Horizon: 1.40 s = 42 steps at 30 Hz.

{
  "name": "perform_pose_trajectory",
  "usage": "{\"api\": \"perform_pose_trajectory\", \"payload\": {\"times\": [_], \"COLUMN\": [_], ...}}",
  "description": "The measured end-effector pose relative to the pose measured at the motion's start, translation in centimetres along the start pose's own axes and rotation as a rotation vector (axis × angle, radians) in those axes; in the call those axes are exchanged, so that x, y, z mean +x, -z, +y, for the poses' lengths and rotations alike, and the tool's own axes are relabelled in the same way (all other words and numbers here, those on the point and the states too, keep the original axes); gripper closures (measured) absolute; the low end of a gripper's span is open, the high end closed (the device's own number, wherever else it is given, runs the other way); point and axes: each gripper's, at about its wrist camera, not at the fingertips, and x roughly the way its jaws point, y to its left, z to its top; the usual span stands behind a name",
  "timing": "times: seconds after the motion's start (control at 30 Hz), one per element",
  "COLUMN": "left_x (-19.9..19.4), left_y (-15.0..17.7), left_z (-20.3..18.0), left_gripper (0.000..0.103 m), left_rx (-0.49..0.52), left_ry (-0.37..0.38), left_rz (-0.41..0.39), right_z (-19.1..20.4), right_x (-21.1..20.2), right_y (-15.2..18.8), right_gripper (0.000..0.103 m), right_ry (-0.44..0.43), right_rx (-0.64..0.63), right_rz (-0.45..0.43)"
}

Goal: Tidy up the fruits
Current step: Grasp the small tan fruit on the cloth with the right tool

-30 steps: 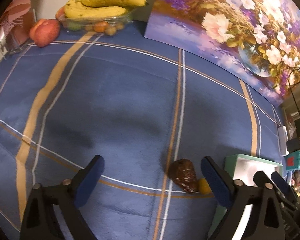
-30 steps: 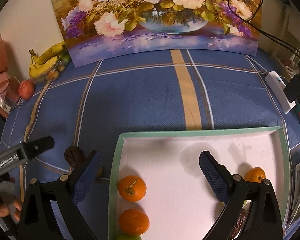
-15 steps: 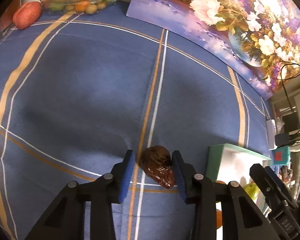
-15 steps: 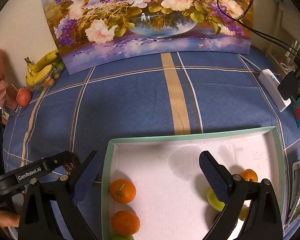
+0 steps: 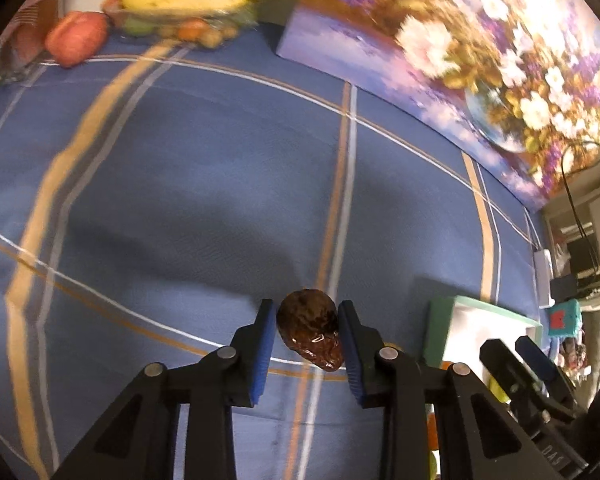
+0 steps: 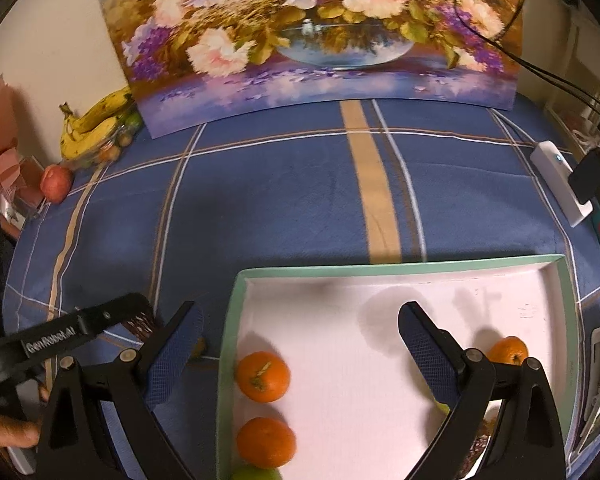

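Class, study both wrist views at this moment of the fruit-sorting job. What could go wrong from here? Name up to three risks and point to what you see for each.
1. The left hand-held gripper pinches the wrinkled dark brown fruit only at its sides; its lower tip hangs free, so it may twist or slip.
2. The green tray rim stands between fruit and tray; a low carry could clip it.
3. The oranges lie by that rim, so a drop there may knock them.

A blue plaid tablecloth with tan and white stripes bears a mint-rimmed white tray of orange tangerines.

Blue plaid tablecloth bears tray, apple
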Motion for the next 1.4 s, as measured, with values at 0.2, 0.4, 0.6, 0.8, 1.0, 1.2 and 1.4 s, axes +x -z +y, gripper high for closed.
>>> {"api": "perform_pose_trajectory", "payload": {"times": [0.2,0.4,0.6,0.8,1.0,1.2,1.4], "left_x": [-2.7,-4.3,-4.2,-3.7,-3.2,-3.5,-4.7], "left_y": [-0.7,-0.8,-0.7,-0.6,-0.6,-0.7,-0.3], "left_z": [2.9,4.9,5.9,6.0,6.0,5.7,5.0], "left_gripper": [0.07,0.07,0.07,0.07,0.07,0.07,0.07], "left_rx": [-0.039,-0.072,-0.086,-0.088,-0.085,-0.078,-0.061], "left_ry": [-0.047,-0.063,-0.058,-0.049,-0.042,-0.04,-0.042], "left_rz": [-0.061,-0.095,-0.087,-0.074,-0.061,-0.072,-0.093], "right_z": [3.4,7.2,9.4,9.4,8.8,8.6,8.2], "right_x": [0.1,0.5,1.5,3.3,5.1,5.0,2.8], "right_y": [0.4,1.1,1.9,2.4,3.0,3.0,2.5], "right_gripper": [0.005,0.018,0.042,0.055,0.072,0.076,0.076], "right_ry": [-0.053,-0.119,-0.134,-0.102,-0.068,-0.086,-0.097], "right_rx": [-0.089,-0.173,-0.228,-0.226,-0.216,-0.211,-0.207], "right_rz": [0.002,0.017,0.048,0.094,0.134,0.134,0.091]}}
